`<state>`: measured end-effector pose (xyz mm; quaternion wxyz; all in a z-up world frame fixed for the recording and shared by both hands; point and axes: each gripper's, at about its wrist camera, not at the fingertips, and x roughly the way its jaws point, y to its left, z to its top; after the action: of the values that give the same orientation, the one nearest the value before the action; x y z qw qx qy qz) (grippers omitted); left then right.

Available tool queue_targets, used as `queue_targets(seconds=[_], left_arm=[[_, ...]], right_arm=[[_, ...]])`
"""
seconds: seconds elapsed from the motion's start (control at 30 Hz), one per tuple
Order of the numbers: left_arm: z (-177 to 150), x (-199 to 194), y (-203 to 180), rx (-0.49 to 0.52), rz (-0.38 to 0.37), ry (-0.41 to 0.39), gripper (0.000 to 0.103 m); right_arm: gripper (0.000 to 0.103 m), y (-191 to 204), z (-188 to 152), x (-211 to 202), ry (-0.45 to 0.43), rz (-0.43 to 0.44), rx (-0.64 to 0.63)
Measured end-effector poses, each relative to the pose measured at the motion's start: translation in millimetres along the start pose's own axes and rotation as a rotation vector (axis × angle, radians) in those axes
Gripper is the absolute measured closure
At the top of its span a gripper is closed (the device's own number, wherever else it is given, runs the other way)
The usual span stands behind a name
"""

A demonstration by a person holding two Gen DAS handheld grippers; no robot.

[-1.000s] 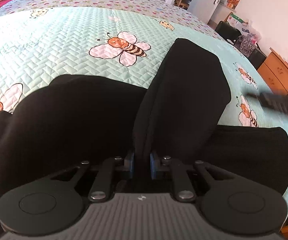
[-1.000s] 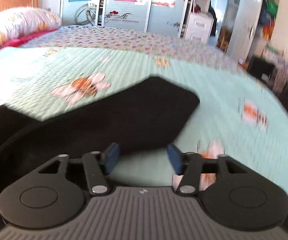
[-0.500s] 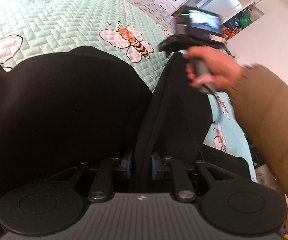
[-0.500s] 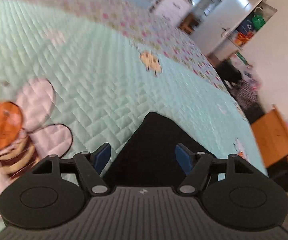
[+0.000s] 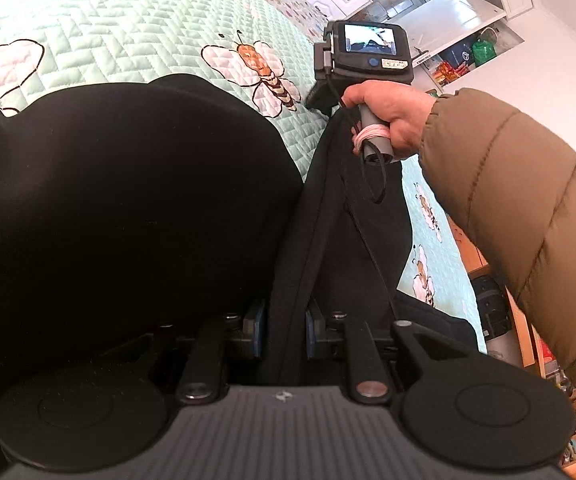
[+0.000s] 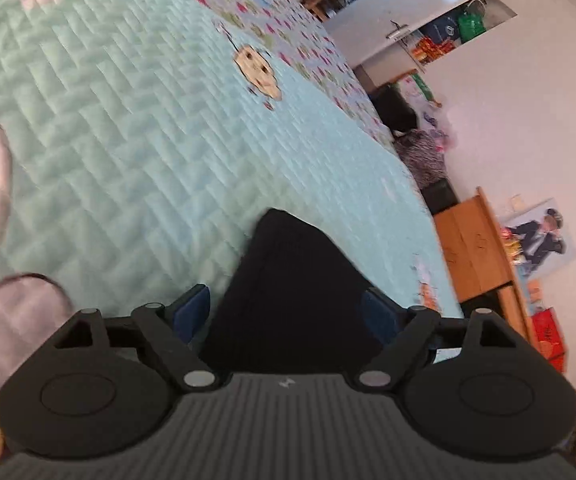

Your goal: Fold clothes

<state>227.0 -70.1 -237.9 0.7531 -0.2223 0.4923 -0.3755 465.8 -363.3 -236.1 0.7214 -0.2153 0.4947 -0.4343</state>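
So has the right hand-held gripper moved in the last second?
Yes. In the left wrist view the right hand-held gripper has come in from the right edge to the black garment's far end, near the bee print.

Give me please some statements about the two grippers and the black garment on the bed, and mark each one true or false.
1. The left gripper is shut on a fold of the black garment. True.
2. The right gripper is clamped shut on the cloth. False: its jaws stand wide open, with a corner of the garment between them.
3. The garment lies on a quilt printed with bees. True.
4. The hand holding the right gripper's handle has a bare forearm. False: a brown padded sleeve covers it.
5. The garment is white. False: it is black.
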Motion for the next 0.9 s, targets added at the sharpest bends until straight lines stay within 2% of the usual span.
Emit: queue_targets(seconds=[0.07,0.23,0.3,0.33,0.37,0.63,0.73,0.83,0.9], left_arm=[[0.8,-0.1,1.6,-0.010,-0.003,0.006,0.083],[5.0,1.2,5.4,-0.020,-0.009,0.014,0.083],[6.1,0.0,7.3,-0.023,-0.007,0.018,0.083],[6.8,-1.1,9.0,-0.026,-0.006,0.020,0.083],[7.4,-1.5,9.0,-0.025,-0.002,0.022,0.083],[8.2,-8.8,-8.5,0.060,0.103,0.016,0.083],[6.7,-13.5,-17.0,0.100,0.159,0.005,0.083],[3.0,-24.2,-28.8,0.137,0.206,-0.013,0.083],[-0.3,-34.4,-38.4,0.168,0.216,-0.027,0.083]], right_arm=[[0.019,-4.6,0.4,9.2,0.030,-0.021,0.003],[0.022,-7.7,2.4,17.0,0.026,-0.012,-0.010],[0.045,-13.4,0.6,18.7,0.009,0.039,0.000],[0.076,-26.9,-3.9,19.3,0.007,0.081,0.049],[0.092,-40.3,-8.4,19.9,0.005,0.124,0.098],[0.096,-148.2,-45.0,24.5,-0.014,0.462,0.493],[0.096,-224.2,-88.1,14.7,-0.074,0.607,0.694],[0.096,-302.1,-150.4,9.1,-0.100,0.750,0.894],[0.096,-350.0,-208.3,7.1,-0.096,0.846,1.026]])
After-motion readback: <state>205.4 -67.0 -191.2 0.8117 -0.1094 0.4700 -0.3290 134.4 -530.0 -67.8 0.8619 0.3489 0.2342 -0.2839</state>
